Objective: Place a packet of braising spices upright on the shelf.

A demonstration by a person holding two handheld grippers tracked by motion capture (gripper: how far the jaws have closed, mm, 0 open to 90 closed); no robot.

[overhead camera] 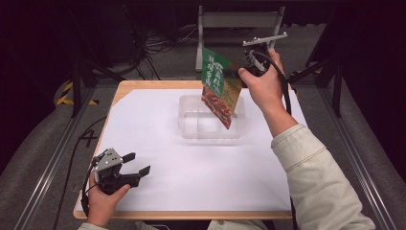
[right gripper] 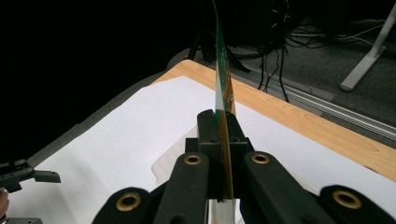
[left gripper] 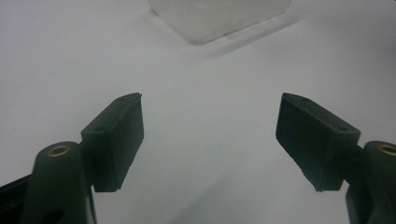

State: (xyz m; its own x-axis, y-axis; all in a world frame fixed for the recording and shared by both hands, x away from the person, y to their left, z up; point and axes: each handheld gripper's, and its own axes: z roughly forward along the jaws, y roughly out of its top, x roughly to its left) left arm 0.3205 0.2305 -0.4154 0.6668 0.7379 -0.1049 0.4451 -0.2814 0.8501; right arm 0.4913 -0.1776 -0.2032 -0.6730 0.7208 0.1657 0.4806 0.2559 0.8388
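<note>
**Packet hangs over the tub, held by the right claw**

The green and red food packet [overhead camera: 220, 88] hangs in the air directly above the clear plastic tub [overhead camera: 210, 125], its long axis running steeply downward with the lower corner over the tub's right part. Whether that corner touches the tub cannot be told. The right claw [overhead camera: 245, 72] is clamped on the packet's upper right edge; in the right gripper view the packet [right gripper: 223, 93] stands edge-on between the closed jaws. The tub sits on the white sheet [overhead camera: 158, 143] covering the counter [overhead camera: 148, 85]. Judged from this, the coming move is straight down. The left claw [overhead camera: 136, 164] rests wide and empty, well apart at the near left.
</note>
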